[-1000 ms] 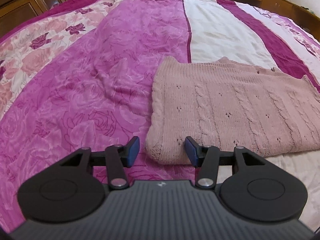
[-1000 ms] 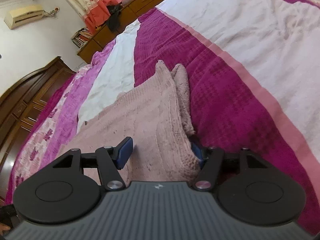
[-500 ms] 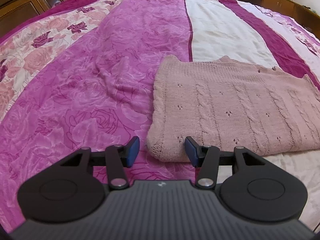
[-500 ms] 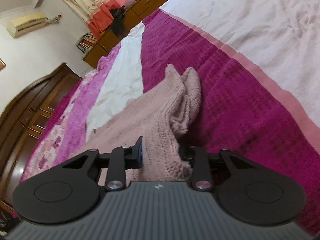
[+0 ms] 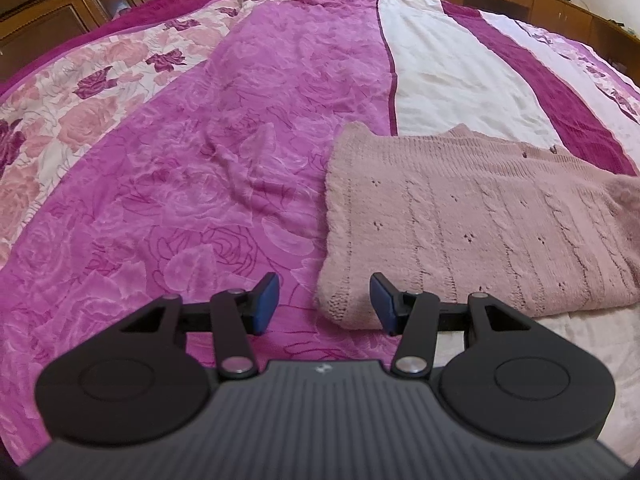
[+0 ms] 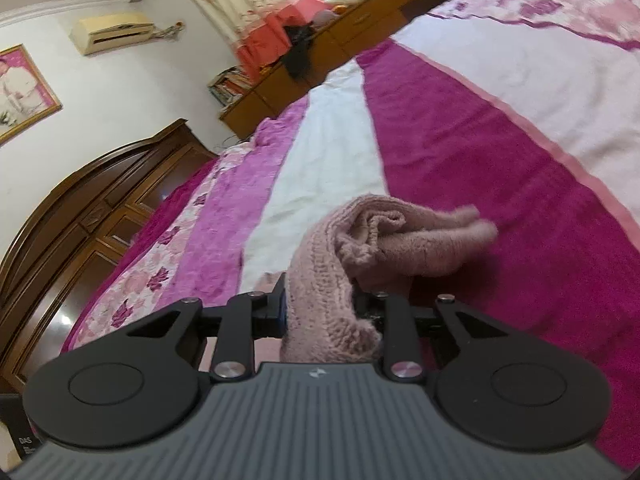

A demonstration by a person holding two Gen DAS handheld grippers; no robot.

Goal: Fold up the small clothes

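Observation:
A pale pink cable-knit sweater (image 5: 480,224) lies folded flat on the bed, right of centre in the left wrist view. Its near left corner sits between the blue pads of my left gripper (image 5: 324,302), which stands open; neither pad presses the knit. In the right wrist view the other end of the sweater (image 6: 320,272) is bunched and raised off the cover. My right gripper (image 6: 322,310) has that end between its jaws, which are still closing, and the pads pinch the knit. A loose fold of the sweater trails down to the magenta stripe.
The bed cover (image 5: 200,200) has pink floral, white and magenta stripes. A dark wooden wardrobe (image 6: 92,216) stands to the left of the bed, and a low wooden cabinet (image 6: 360,28) with clutter runs along the far side.
My right gripper closed on the sweater's end and lifted it, so the knit bunched up and the view tilted. The left gripper kept still and open.

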